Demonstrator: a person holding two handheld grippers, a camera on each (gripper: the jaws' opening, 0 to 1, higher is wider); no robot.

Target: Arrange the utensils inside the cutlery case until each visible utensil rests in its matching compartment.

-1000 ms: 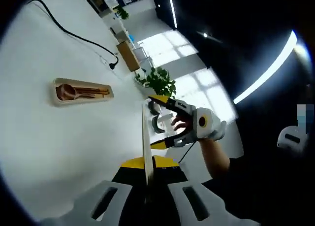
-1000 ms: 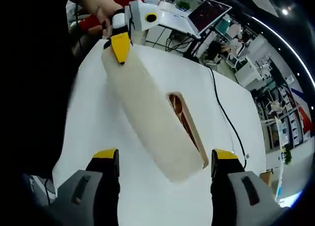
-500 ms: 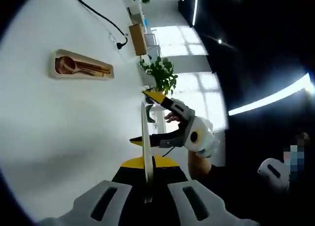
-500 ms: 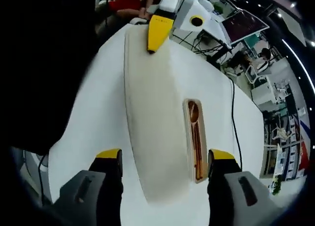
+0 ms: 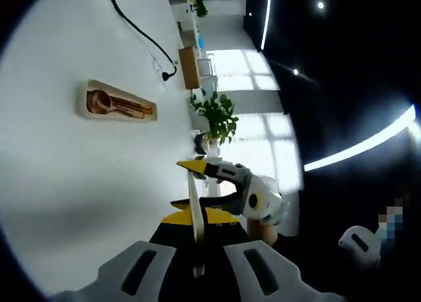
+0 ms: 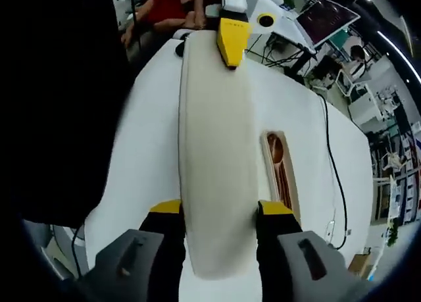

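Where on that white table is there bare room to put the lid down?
The table is bare beside the held lid, away from the cutlery case. Past the case, a black cable crosses. Both grippers, left and right, crowd the lid's ends.

Each tongs unit has two grey moulded jaw bodies with a dark slot recessed in each, black inner faces and yellow tip pads. The left tongs [image 5: 195,218] carry a yellow band across the jaw base. The right tongs [image 6: 217,211] have yellow-capped tips. Seen from outside, the housing is white with a yellow ring around a dark centre.
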